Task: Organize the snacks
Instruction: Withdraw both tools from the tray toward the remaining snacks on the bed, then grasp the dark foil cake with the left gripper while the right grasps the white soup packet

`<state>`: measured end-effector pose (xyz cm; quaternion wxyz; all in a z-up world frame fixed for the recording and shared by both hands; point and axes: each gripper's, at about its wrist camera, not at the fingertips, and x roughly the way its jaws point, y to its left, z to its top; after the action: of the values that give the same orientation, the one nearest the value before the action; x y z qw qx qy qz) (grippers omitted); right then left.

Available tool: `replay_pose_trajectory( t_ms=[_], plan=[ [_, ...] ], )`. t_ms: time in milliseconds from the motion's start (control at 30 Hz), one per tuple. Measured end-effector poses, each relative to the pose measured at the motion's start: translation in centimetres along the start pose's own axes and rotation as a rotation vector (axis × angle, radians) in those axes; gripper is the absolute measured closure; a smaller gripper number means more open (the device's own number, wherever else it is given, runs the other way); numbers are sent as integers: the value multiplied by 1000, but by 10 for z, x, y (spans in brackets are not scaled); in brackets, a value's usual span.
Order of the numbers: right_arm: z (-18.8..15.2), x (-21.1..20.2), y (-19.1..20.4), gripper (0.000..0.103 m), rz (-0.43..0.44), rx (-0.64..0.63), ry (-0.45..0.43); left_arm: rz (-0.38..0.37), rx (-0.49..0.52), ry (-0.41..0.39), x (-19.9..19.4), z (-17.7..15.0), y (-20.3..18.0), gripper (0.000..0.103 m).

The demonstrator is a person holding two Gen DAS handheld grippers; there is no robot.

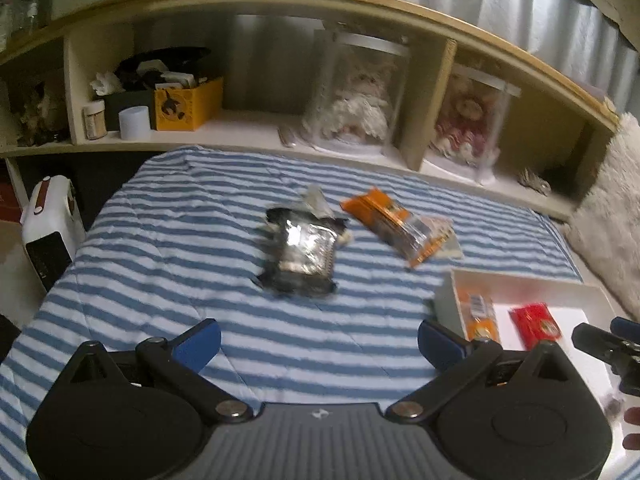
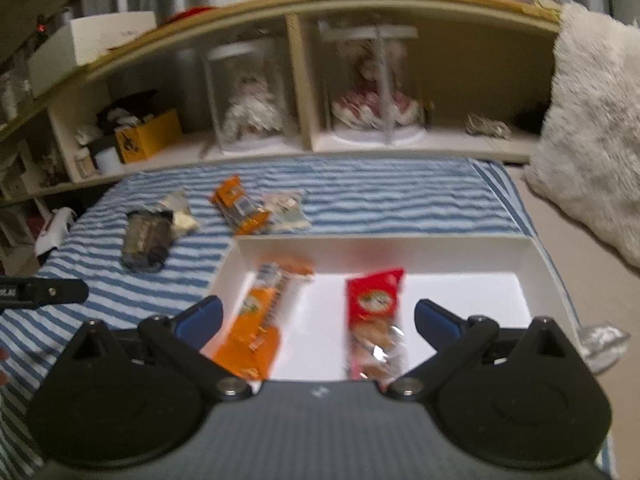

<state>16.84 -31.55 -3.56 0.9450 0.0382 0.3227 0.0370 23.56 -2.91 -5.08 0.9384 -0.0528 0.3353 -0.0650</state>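
the left tongs (image 1: 319,342) are spread wide with nothing between the blue fingertips (image 1: 198,344), hanging over the striped bedspread (image 1: 160,248). just ahead of them lies a dark snack packet (image 1: 304,254) on the bed, with a pale wrapper (image 1: 318,200) at its far edge. to the right of that is an orange snack packet (image 1: 390,222) lying partly on a clear flat packet (image 1: 444,236).

the right tongs (image 2: 319,320) are also wide open and empty, held above the near end of a white box (image 2: 400,250) that rests on the bed. inside the box an orange packet (image 2: 260,324) lies on the left and a red packet (image 2: 374,312) on the right, apart from each other, both lengthwise.

beyond the bed stands a headboard shelf (image 2: 280,4) holding two dolls in clear cases (image 2: 250,96), a yellow box (image 2: 146,136) and small jars. a fluffy white cushion (image 2: 592,120) leans at the right. the view is blurred, so the print on the packets cannot be read.
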Motion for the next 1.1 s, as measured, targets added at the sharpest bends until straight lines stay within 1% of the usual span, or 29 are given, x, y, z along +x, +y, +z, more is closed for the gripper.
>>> replay_pose_trajectory(
  t_ms=[167, 267, 333, 400, 467, 533, 633, 667, 700, 733, 800, 833, 1000, 1067, 1100],
  plan=[
    [9, 12, 6, 0, 39, 21, -63, -23, -22, -18, 24, 9, 4, 0],
    [18, 23, 9, 0, 51, 31, -117, -7, -14, -37, 40, 14, 3, 0],
    [24, 33, 10, 0, 84, 33, -121, -1, -24, -47, 51, 19, 5, 0],
    [31, 45, 10, 0, 117, 50, -93, -11, -42, -54, 61, 25, 9, 0],
    [39, 59, 9, 0, 125, 74, -54, -22, -59, -67, 70, 28, 14, 1],
    [50, 77, 8, 1, 112, 101, -3, -23, -70, -69, 79, 31, 19, 2],
    [65, 103, 5, 2, 103, 170, 42, -27, -86, -66, 93, 34, 24, 10],
    [70, 113, 5, 2, 102, 188, 60, -33, -82, -67, 97, 35, 23, 10],
    [76, 124, 5, 3, 95, 202, 77, -38, -70, -66, 100, 36, 22, 11],
    [82, 133, 6, 8, 81, 208, 91, -38, -52, -66, 104, 36, 20, 12],
    [94, 154, 10, 12, 45, 196, 124, -30, -20, -60, 111, 36, 17, 14],
    [98, 162, 13, 13, 33, 181, 139, -26, -11, -53, 114, 36, 15, 16],
    [118, 202, 32, 14, -60, 59, 198, -28, -21, -14, 128, 33, 14, 27],
    [120, 216, 37, 16, -78, 29, 229, -21, -20, -11, 130, 33, 14, 28],
    [121, 222, 39, 16, -82, 16, 246, -16, -22, -10, 131, 33, 14, 33]
  ],
)
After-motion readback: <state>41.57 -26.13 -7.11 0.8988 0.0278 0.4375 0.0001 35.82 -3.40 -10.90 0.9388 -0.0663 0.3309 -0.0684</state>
